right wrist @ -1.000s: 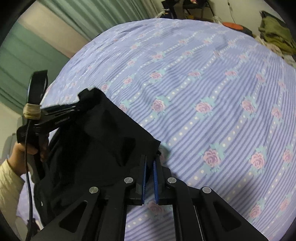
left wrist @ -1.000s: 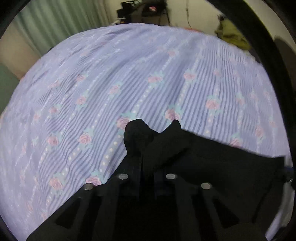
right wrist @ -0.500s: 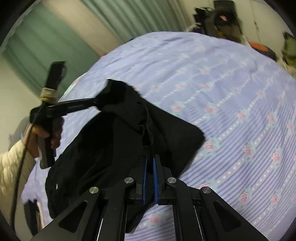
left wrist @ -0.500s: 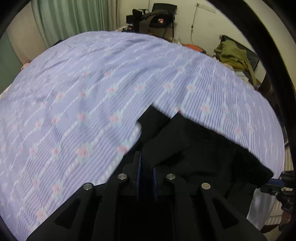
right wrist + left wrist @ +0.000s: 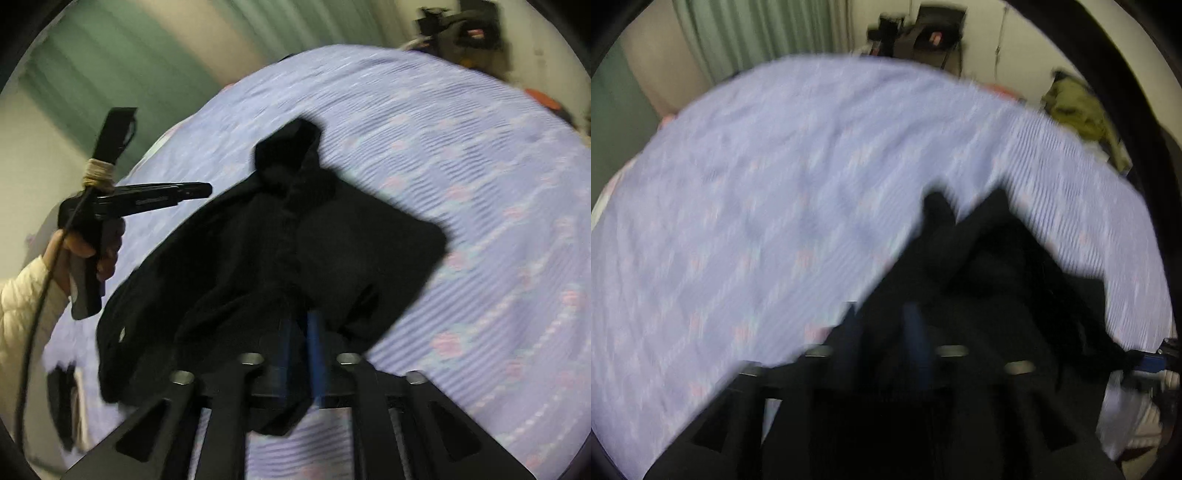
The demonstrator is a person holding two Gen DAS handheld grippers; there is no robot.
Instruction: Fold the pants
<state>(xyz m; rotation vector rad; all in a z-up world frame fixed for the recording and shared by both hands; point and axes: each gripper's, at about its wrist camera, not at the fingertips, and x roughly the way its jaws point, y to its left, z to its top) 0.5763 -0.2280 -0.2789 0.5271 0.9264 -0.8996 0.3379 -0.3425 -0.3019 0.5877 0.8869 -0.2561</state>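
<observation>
The black pants (image 5: 295,251) hang in the air above the bed, bunched and draped. My right gripper (image 5: 301,332) is shut on their near edge, blue pads pinching the cloth. In the right wrist view the left gripper (image 5: 207,190) stands apart from the pants, at their upper left, held in a hand; its tip touches no cloth. In the blurred left wrist view the pants (image 5: 997,266) fill the lower right, and my left gripper (image 5: 882,325) shows a wide gap between its pads.
The bed (image 5: 480,166) has a lilac striped sheet with pink roses. Green curtains (image 5: 110,55) hang behind. A chair with bags (image 5: 923,33) and olive clothes (image 5: 1082,110) stand past the bed's far side.
Both grippers rose, lifting the pants off the bed. The left gripper let go of the pants' corner and now stands apart from them. The right gripper keeps its hold.
</observation>
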